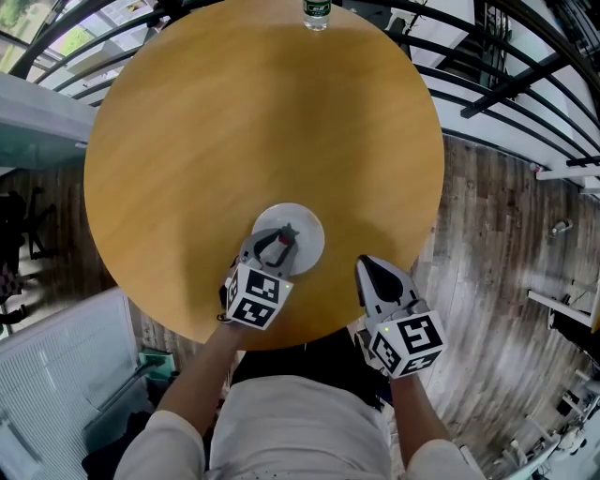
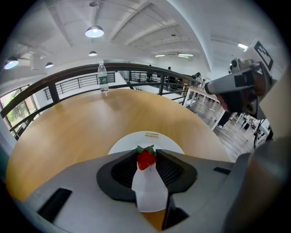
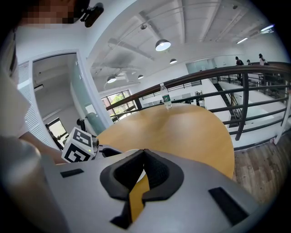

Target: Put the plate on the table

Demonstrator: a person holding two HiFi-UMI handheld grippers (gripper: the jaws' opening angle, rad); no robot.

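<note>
A white plate (image 1: 305, 230) lies flat on the round wooden table (image 1: 234, 122), near its front edge. My left gripper (image 1: 281, 242) hangs over the plate's near side. Its jaws are closed on a small red strawberry (image 2: 146, 158) with green leaves, held at the tips just above the plate (image 2: 148, 136). My right gripper (image 1: 375, 272) sits to the right of the plate, over the table's edge. Its jaws are shut with nothing between them (image 3: 144, 151). I cannot tell whether the strawberry touches the plate.
A clear water bottle (image 1: 317, 13) with a green label stands at the far edge of the table (image 2: 103, 77). A dark metal railing (image 1: 525, 84) curves behind the table. Wooden floor (image 1: 497, 281) lies to the right.
</note>
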